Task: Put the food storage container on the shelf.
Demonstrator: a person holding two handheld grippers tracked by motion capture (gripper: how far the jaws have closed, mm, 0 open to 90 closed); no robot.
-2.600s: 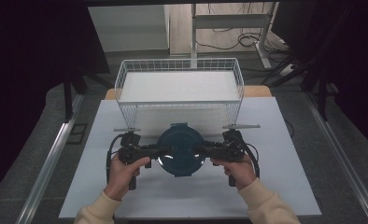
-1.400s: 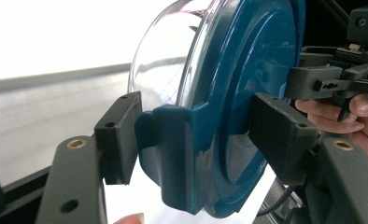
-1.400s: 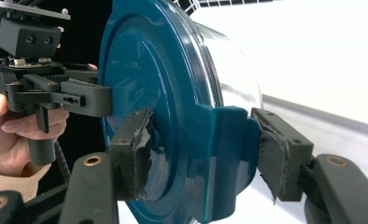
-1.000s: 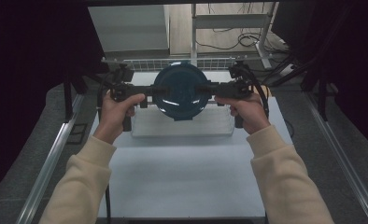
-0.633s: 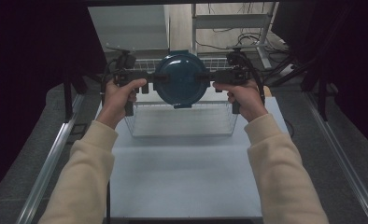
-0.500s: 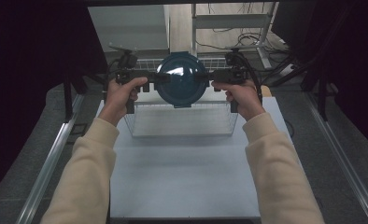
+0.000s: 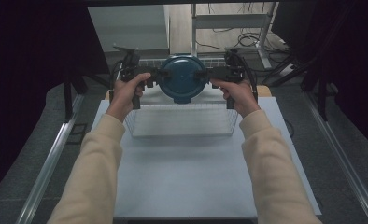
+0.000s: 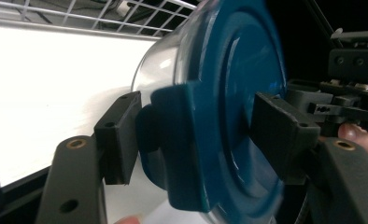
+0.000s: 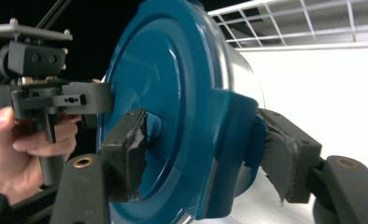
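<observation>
A round container with a blue lid (image 7: 183, 78) and a shiny metal body (image 8: 159, 60) hangs in the air over the white wire basket (image 7: 180, 122). My left gripper (image 7: 150, 78) is shut on the blue side clip (image 8: 173, 144) at its left edge. My right gripper (image 7: 209, 74) is shut on the matching clip (image 9: 233, 140) at its right edge. In the left gripper view the lid (image 8: 240, 93) faces right, toward the other gripper (image 8: 345, 98). The right gripper view has the lid (image 9: 168, 93) facing the left gripper (image 9: 56, 98) and a hand (image 9: 18, 154).
The wire basket stands on a white table (image 7: 191, 182), near its far edge. Metal rails (image 7: 49, 163) run along both sides of the table. Behind it are a shelf frame (image 7: 229, 21) and loose cables (image 7: 247, 39) on the floor.
Both grippers lifted the container from the table in front of the basket, carried it up and forward over the basket, and now hold it slightly lower than half a second ago.
</observation>
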